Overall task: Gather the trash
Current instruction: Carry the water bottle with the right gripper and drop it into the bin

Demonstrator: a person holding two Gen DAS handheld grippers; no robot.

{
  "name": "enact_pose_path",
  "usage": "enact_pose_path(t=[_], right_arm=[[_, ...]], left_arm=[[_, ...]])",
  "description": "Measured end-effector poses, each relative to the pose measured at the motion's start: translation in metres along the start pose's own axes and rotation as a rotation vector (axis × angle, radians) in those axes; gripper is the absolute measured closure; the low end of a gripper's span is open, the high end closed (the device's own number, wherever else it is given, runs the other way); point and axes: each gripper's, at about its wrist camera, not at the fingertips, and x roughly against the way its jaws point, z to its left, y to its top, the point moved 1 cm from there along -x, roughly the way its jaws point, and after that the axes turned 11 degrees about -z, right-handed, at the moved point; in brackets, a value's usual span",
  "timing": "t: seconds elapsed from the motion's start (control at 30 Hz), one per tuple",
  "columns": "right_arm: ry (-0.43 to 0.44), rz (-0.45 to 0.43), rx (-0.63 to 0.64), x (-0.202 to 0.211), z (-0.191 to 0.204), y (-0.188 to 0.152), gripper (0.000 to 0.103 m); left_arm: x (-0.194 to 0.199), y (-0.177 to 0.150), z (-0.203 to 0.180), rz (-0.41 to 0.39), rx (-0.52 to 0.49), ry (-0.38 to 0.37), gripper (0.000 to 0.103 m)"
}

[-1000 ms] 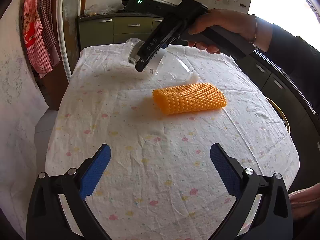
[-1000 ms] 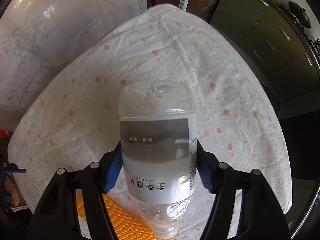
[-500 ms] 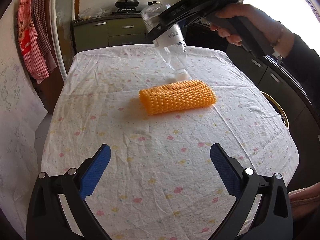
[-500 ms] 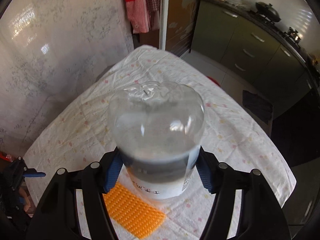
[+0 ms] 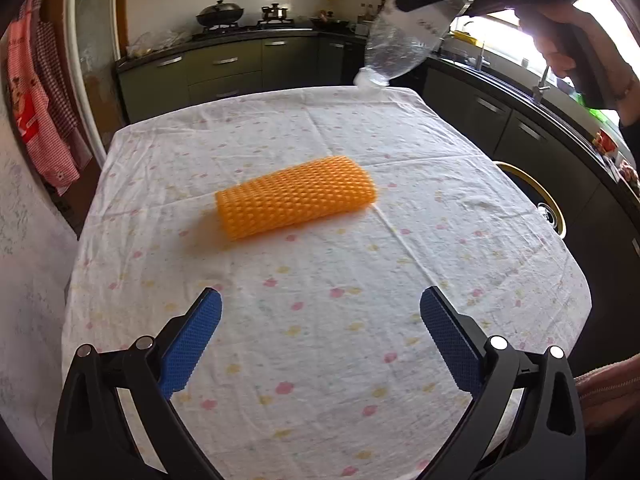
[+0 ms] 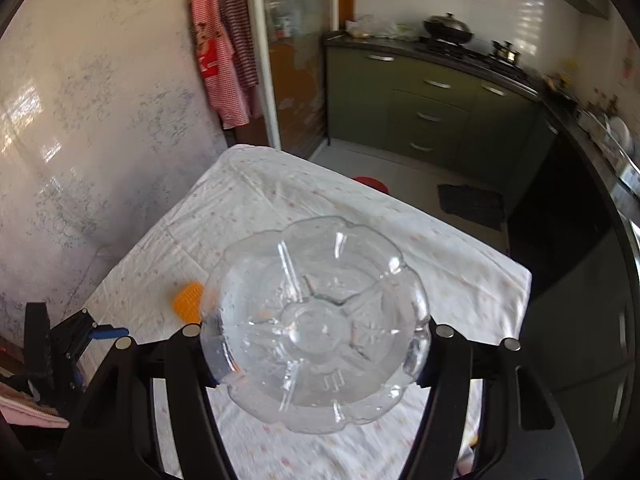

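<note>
White cloth dotted with small pink and yellow flowers covers the table (image 5: 400, 280), creased along its fold lines and hanging over the edges. An orange mesh sleeve (image 5: 294, 202) lies flat near the middle of it, its long side running across the table; in the right wrist view only its end shows beside the bottle (image 6: 188, 300).

The left gripper (image 5: 320, 332) hangs low over the near part of the table with its blue-padded fingers spread wide and nothing between them. The right gripper (image 6: 316, 344) is held high above the far right corner of the table, clamped on a clear plastic bottle (image 5: 404, 40). The bottle is tipped with its white cap (image 5: 366, 79) pointing down towards the cloth and its ridged base (image 6: 316, 320) facing the right wrist camera, filling the space between the fingers.

Green cabinets (image 5: 224, 68) with metal handles run along the far wall and down the right side under a dark counter. A lidded wok (image 5: 220, 12) and a small pot (image 5: 274, 12) sit on the stove. Red checked aprons (image 5: 44, 120) hang to the left beside a white door frame (image 6: 260, 52). A pale marbled wall (image 6: 100, 100) borders the table on that side. On the floor past the table lie a dark mat (image 6: 470, 204) and something red (image 6: 372, 184), mostly hidden by the table edge.
</note>
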Motion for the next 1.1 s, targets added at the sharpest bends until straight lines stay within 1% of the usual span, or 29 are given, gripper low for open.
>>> enact_pose_path(t=[0.2, 0.33, 0.43, 0.63, 0.73, 0.87, 0.9, 0.97, 1.0, 1.1], right_arm=[[-0.110, 0.006, -0.096, 0.068, -0.056, -0.046, 0.041], [-0.205, 0.025, -0.176, 0.101, -0.100, -0.081, 0.041], [-0.283, 0.056, -0.215, 0.117, -0.129, -0.109, 0.041], [-0.416, 0.146, -0.328, 0.125, -0.187, -0.173, 0.041], [-0.467, 0.194, -0.368, 0.121, -0.204, -0.203, 0.041], [-0.492, 0.262, -0.412, 0.108, -0.223, -0.236, 0.040], [-0.498, 0.276, -0.416, 0.105, -0.226, -0.242, 0.036], [-0.512, 0.279, -0.427, 0.103, -0.230, -0.251, 0.031], [-0.511, 0.269, -0.436, 0.103, -0.231, -0.252, 0.031], [-0.495, 0.214, -0.445, 0.111, -0.223, -0.247, 0.029]], left_arm=[[-0.012, 0.004, -0.028, 0.018, -0.054, -0.033, 0.005], [-0.019, 0.009, -0.047, 0.020, -0.079, -0.062, 0.005], [-0.022, 0.011, -0.059, 0.021, -0.094, -0.081, 0.005], [-0.029, 0.014, -0.074, 0.031, -0.121, -0.098, 0.005], [-0.031, 0.014, -0.076, 0.038, -0.132, -0.097, 0.005], [-0.032, 0.015, -0.077, 0.041, -0.137, -0.096, 0.005], [-0.032, 0.015, -0.078, 0.042, -0.137, -0.098, 0.005], [-0.033, 0.015, -0.079, 0.044, -0.140, -0.100, 0.005], [-0.033, 0.015, -0.080, 0.045, -0.143, -0.100, 0.005], [-0.034, 0.013, -0.080, 0.047, -0.148, -0.101, 0.005]])
